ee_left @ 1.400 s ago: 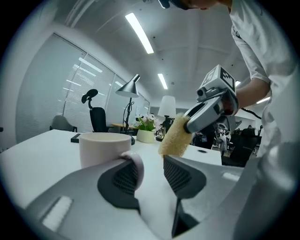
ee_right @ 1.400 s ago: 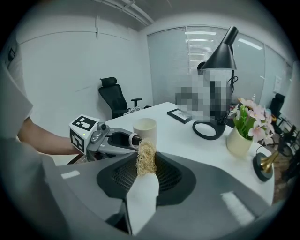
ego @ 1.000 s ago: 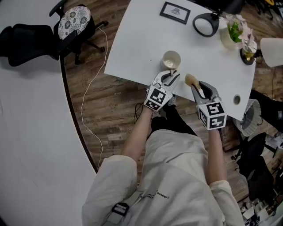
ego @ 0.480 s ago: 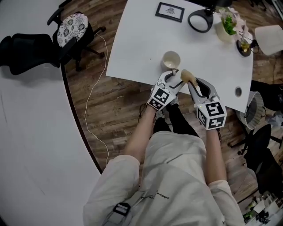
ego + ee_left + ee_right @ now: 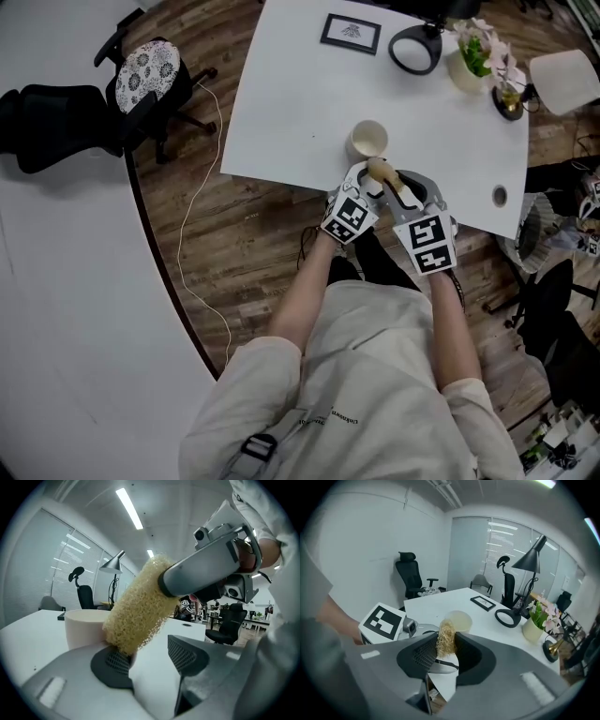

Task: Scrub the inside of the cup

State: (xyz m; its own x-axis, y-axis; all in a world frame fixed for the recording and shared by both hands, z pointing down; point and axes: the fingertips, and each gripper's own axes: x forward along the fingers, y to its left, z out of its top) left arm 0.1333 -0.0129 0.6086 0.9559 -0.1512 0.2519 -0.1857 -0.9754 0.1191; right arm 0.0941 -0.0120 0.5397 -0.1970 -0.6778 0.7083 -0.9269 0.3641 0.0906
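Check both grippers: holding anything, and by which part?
Right gripper holds the sponge by its rear end; the rest sticks out ahead. Left gripper: jaws apart, empty.

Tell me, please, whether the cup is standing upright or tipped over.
Upright: in the head view the cup sits on the table with its mouth facing up; the left gripper view shows its rim level.

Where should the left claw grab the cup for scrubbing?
Grip the cup low on its side wall, coming level from the near edge of the table: it stands upright, no handle shows, and that likely leaves the mouth free for the sponge.
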